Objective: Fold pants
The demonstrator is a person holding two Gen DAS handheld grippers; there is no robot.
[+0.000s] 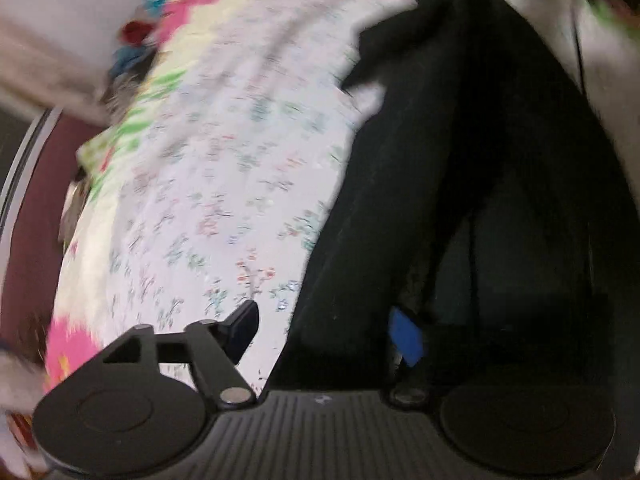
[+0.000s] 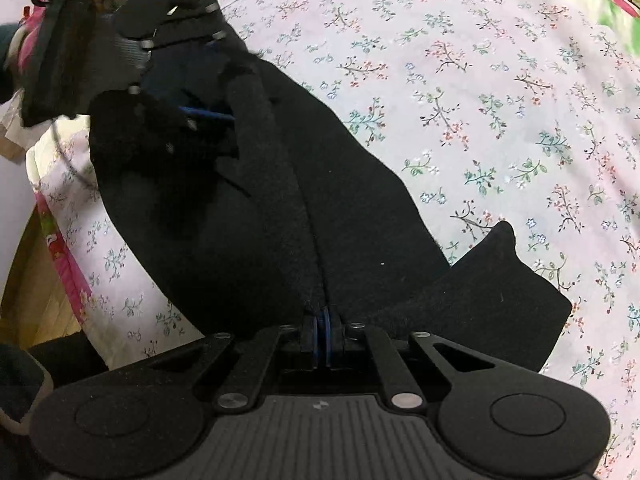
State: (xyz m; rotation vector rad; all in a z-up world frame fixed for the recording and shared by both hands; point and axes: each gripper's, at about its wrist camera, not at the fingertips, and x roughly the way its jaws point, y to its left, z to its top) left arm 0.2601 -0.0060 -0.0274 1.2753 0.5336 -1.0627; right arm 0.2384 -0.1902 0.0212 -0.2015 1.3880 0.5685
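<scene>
Right gripper (image 2: 323,330), clamped on pants (image 2: 280,200) at 6 o'clock: keep tension; left gripper (image 1: 324,330), open and empty, regrasps.

Bed w/ a white sheet (image 2: 480,120), small floral sprigs all over; big pink flowers + green leaves along its border. Black pants (image 2: 300,208) lie directly on the sheet, spread flat w/ a seam ridge running down the middle, one flap sticking out to the side. Left wrist view blurred: same sheet (image 1: 224,184) on the left, pants (image 1: 460,200) dark on the right. Sheet edge drops off toward a wood floor (image 2: 36,308).
</scene>
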